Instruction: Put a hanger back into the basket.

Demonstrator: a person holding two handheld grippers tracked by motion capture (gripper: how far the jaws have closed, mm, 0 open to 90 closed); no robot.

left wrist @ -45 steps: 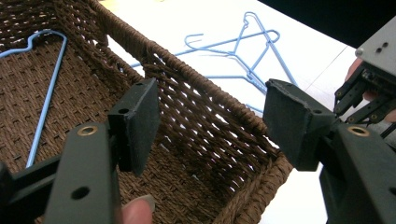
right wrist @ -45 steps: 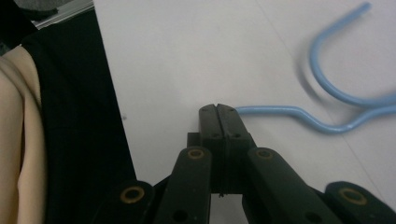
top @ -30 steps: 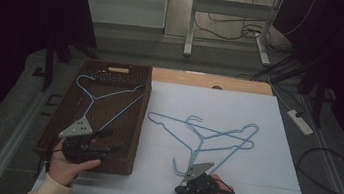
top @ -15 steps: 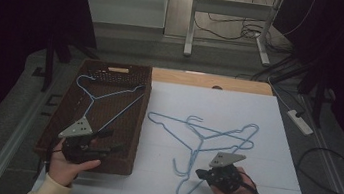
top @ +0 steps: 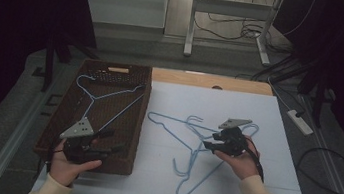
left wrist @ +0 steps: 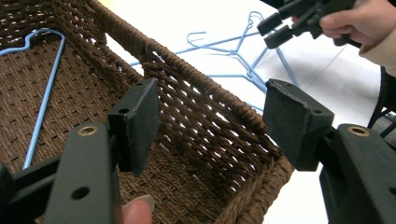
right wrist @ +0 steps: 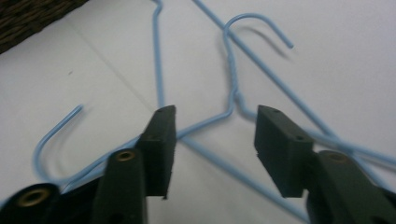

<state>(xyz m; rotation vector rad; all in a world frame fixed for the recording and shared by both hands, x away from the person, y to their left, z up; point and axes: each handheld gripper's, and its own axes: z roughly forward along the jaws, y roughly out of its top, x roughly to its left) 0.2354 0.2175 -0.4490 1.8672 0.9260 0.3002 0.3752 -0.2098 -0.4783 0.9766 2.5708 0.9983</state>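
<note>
Over the wicker basket [top: 64, 113], where one blue hanger [top: 104, 99] lies, the left gripper [top: 111, 141] hangs spread and empty. Rightward on the white table [top: 278, 191], the right gripper [top: 210, 140], jaws parted, hovers above tangled hangers [top: 193, 152].

Smooth blue wire hangers [top: 194, 145] — rough brown woven basket [top: 62, 128].

White table [top: 278, 191] — hangers [top: 194, 145], basket [top: 55, 127]
</note>
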